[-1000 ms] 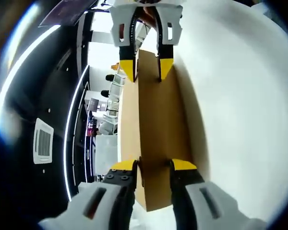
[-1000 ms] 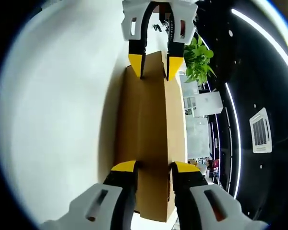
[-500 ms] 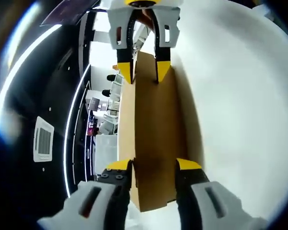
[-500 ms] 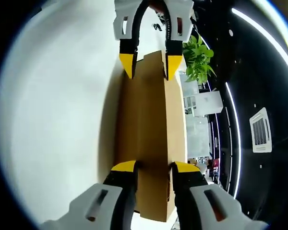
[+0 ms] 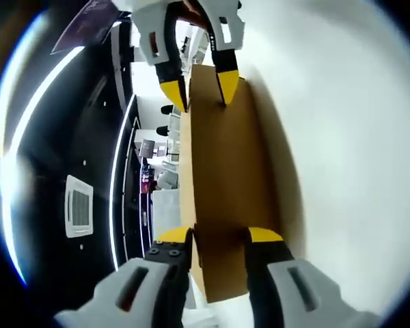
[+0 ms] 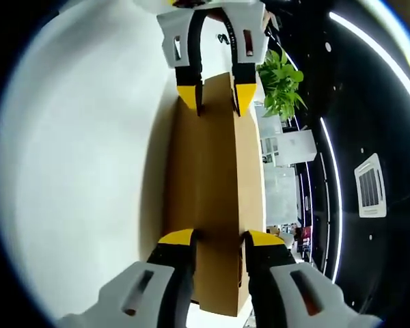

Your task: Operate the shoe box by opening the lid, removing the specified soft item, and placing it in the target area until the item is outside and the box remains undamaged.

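Two claws, left (image 5: 219, 238) and right (image 6: 217, 236), clamp opposite ends of the flat brown cardboard lid (image 6: 212, 198) above the white worktop (image 6: 75, 171); next, probably set it aside.

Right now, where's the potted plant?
In the right gripper view, the potted plant sits upper right of centre, just right of the cardboard box, beside the left gripper at the box's far end.

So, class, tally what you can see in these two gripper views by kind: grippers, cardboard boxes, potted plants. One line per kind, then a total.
Grippers: 2, left gripper and right gripper, one at each end of the box
Cardboard boxes: 1, the brown shoe box
Potted plants: 1, the green plant
Total: 4
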Demonstrator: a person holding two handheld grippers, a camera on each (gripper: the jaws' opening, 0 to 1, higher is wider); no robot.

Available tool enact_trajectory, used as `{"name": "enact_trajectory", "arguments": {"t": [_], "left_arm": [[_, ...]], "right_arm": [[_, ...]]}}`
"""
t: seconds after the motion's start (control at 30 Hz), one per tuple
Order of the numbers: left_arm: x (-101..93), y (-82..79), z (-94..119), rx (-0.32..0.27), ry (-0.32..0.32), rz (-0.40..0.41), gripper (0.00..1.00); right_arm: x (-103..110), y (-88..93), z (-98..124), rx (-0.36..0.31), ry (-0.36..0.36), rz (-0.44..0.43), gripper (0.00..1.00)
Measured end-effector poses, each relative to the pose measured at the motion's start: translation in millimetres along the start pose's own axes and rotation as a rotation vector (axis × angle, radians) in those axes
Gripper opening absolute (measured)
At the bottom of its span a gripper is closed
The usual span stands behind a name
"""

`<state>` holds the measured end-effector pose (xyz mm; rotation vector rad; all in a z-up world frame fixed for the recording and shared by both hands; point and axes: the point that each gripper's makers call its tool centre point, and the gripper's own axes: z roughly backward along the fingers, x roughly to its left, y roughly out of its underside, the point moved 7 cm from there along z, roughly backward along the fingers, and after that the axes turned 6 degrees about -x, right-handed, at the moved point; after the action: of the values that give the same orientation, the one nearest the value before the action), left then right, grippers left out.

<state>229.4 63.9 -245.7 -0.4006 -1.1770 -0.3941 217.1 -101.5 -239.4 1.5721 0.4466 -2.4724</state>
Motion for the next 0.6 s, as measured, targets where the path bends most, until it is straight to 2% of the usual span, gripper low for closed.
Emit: {"name": "enact_trajectory", "arguments": {"t": [0.6], "left_arm": [[12.6, -0.4, 4, -0.008, 0.011, 0.038, 0.29]], "right_arm": [[-7, -2.3, 6, 0.002, 0.021, 0.012, 0.27]]}}
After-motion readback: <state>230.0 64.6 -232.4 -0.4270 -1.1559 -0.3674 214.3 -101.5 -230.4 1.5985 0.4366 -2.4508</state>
